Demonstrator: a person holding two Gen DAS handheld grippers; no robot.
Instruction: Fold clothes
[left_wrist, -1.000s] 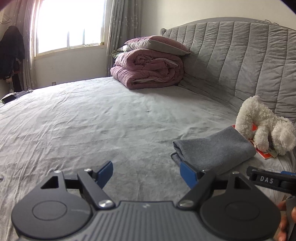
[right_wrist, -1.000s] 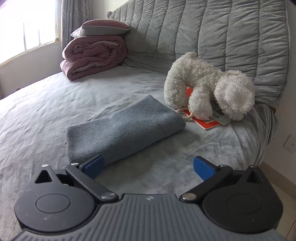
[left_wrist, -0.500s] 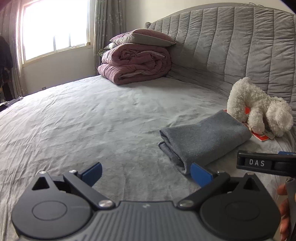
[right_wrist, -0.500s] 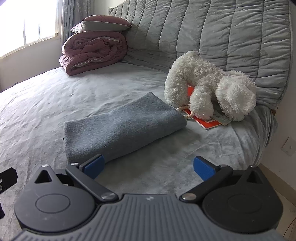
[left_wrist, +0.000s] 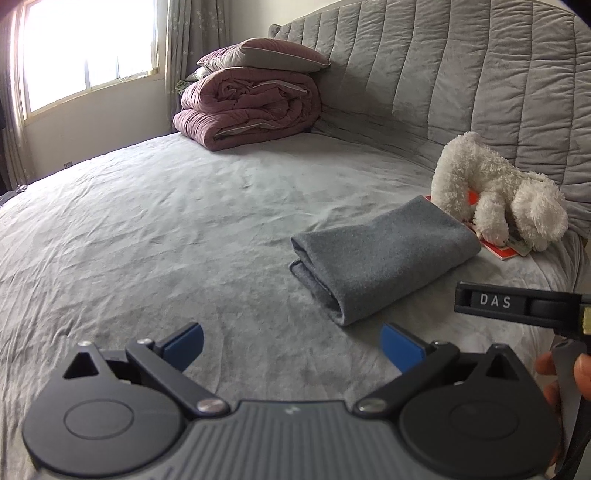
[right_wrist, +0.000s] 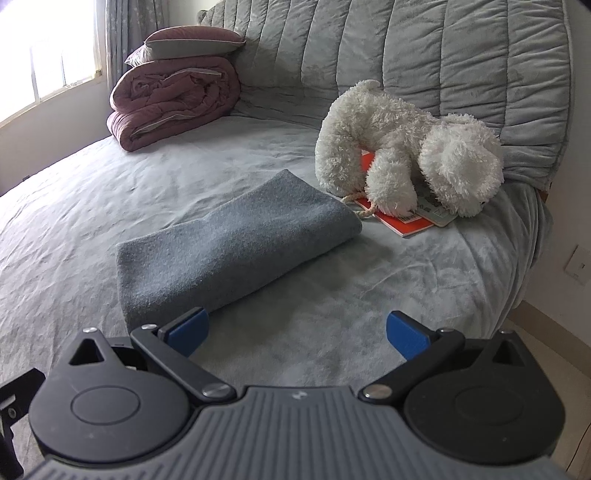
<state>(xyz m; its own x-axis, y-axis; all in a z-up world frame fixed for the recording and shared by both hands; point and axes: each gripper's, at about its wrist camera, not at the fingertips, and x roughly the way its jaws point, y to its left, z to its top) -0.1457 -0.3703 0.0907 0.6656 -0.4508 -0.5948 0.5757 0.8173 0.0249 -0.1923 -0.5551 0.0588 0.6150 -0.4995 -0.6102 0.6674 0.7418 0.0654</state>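
— While both sets of tongs hang over the bed (left_wrist: 155, 229), what lies around them?

— Beyond the right gripper (right_wrist: 297, 334), a white plush dog (right_wrist: 406, 155) on an orange booklet (right_wrist: 402, 223); far ahead-left, a pink quilt (left_wrist: 247, 107) (pillow (left_wrist: 266, 55) on top).

— And the cloth?

— The folded grey garment (left_wrist: 384, 258) lies ahead-right of the left gripper (left_wrist: 291, 347), long axis running toward the dog. Both tongs gape wide, holding nothing.

Both tongs (left_wrist: 291, 345) (right_wrist: 297, 332) agape, empty.

matt felted grey cloth (right_wrist: 229, 243); fluffy white plush toy (right_wrist: 406, 147).
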